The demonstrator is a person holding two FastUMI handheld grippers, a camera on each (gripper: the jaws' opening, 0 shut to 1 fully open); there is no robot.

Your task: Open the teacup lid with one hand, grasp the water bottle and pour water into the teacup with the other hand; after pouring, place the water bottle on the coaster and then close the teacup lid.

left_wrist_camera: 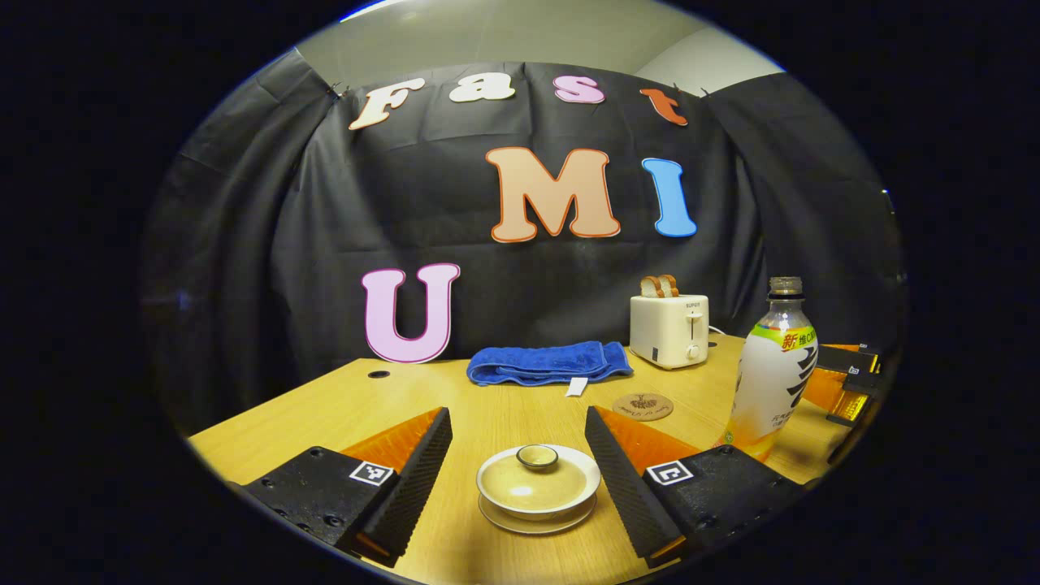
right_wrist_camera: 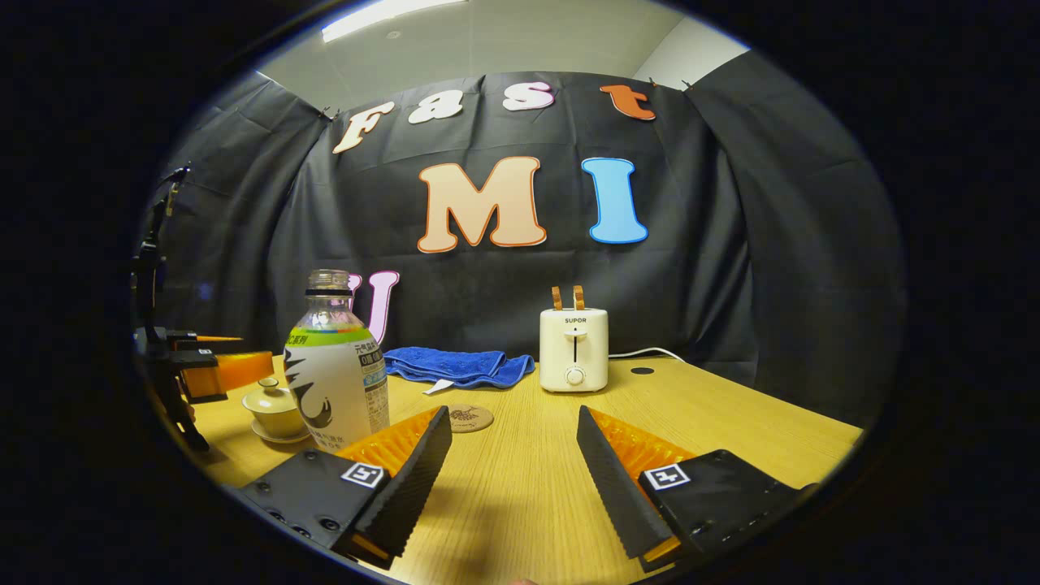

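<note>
A cream lidded teacup (left_wrist_camera: 538, 487) on its saucer sits on the wooden table, low between the fingers of my open left gripper (left_wrist_camera: 517, 439), which touches nothing. A capless water bottle (left_wrist_camera: 770, 375) with a white-and-green label stands to its right. Beyond the cup lies a round cork coaster (left_wrist_camera: 643, 405). In the right gripper view my right gripper (right_wrist_camera: 513, 443) is open over bare table. The bottle (right_wrist_camera: 335, 374) stands just left of its left finger. The teacup (right_wrist_camera: 275, 410) sits behind the bottle, beside the left gripper (right_wrist_camera: 213, 370), and the coaster (right_wrist_camera: 469, 418) lies ahead.
A white toaster (left_wrist_camera: 669, 328) holding toast stands at the back of the table (left_wrist_camera: 487, 406), with a folded blue towel (left_wrist_camera: 549, 362) to its left. In the right gripper view the toaster (right_wrist_camera: 574, 348) and towel (right_wrist_camera: 459, 366) lie ahead; black cloth walls the booth.
</note>
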